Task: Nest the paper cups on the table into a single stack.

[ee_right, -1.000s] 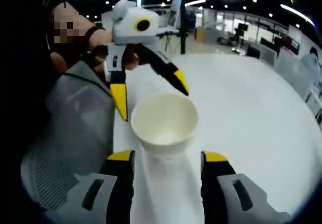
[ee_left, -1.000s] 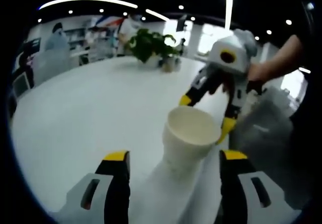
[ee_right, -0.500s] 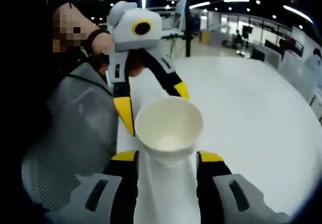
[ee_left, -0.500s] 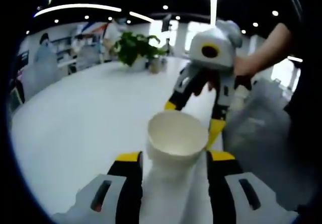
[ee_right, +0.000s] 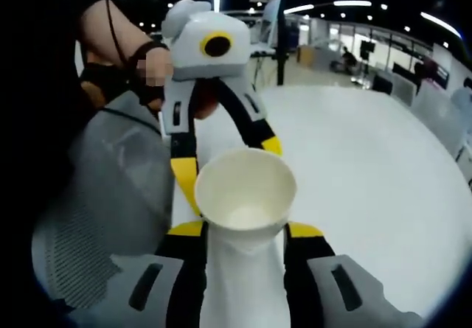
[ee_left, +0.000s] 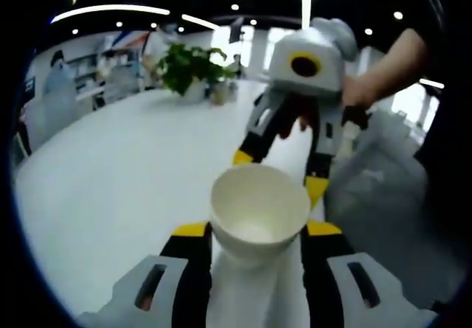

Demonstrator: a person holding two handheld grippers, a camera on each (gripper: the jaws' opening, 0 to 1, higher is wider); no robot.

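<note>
**Inspector A:** Presently, the paper cup stack (ee_left: pixel 254 225) sits between the two yellow-tipped jaws of the left gripper (ee_left: pixel 257 231), mouth open towards the camera. The jaws are drawn in against the cup wall, so I judge it held there.

**Inspector B:** The right gripper view agrees in kind. The same white stack (ee_right: pixel 245 203) lies between the jaws of the right gripper (ee_right: pixel 245 229), which are closed in onto its sides just below the rim. I take that as a grip too, though contact on the far side is hidden.

**Inspector A:** Why both at once?

**Inspector B:** My judgement: one steadies the lower cups while the other seats the top cup squarely, so the stack nests straight. In each view the opposite gripper straddles the cup from beyond, its jaws spread to either side of the rim.

**Inspector A:** Location?

**Inspector B:** Held near the person, above the near edge of the white counter (ee_right: pixel 383 173). A potted plant (ee_left: pixel 188 66) stands at the counter's far side, well apart. A grey mesh chair (ee_right: pixel 103 195) is to the left.
</note>
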